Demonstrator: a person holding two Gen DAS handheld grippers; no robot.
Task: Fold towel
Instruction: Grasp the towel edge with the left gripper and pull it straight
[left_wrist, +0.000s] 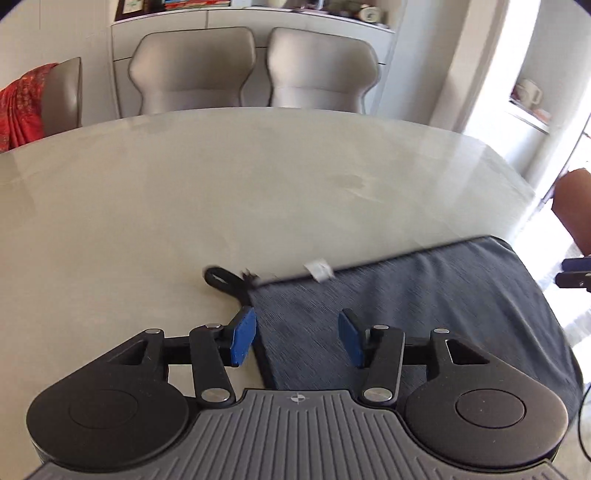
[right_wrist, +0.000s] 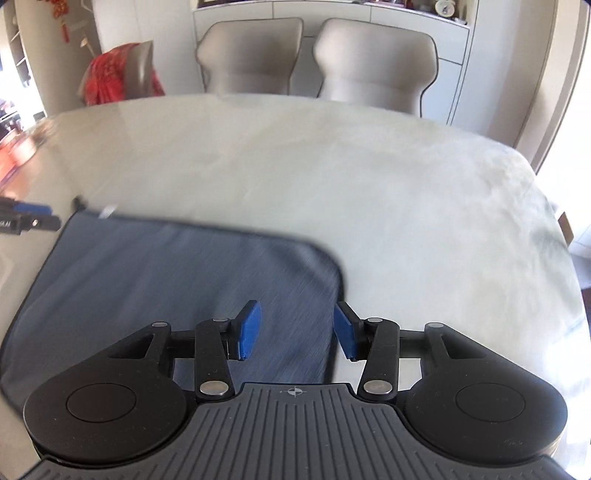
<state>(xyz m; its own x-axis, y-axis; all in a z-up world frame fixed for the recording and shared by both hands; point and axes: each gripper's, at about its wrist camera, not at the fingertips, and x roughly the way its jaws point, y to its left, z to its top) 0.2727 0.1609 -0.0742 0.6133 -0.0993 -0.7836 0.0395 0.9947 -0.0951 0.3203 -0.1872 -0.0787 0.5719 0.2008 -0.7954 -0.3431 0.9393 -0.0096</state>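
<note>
A dark blue towel (left_wrist: 424, 306) lies flat on the pale table (left_wrist: 221, 192), left gripper (left_wrist: 297, 339) and right gripper (right_wrist: 297, 330) empty, half-open above its side edges, seemingly poised for another fold.

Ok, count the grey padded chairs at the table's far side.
3. Two grey padded chairs stand side by side across the table, one left, one right; a third, draped in red cloth, is further left. Others may be hidden.
</note>
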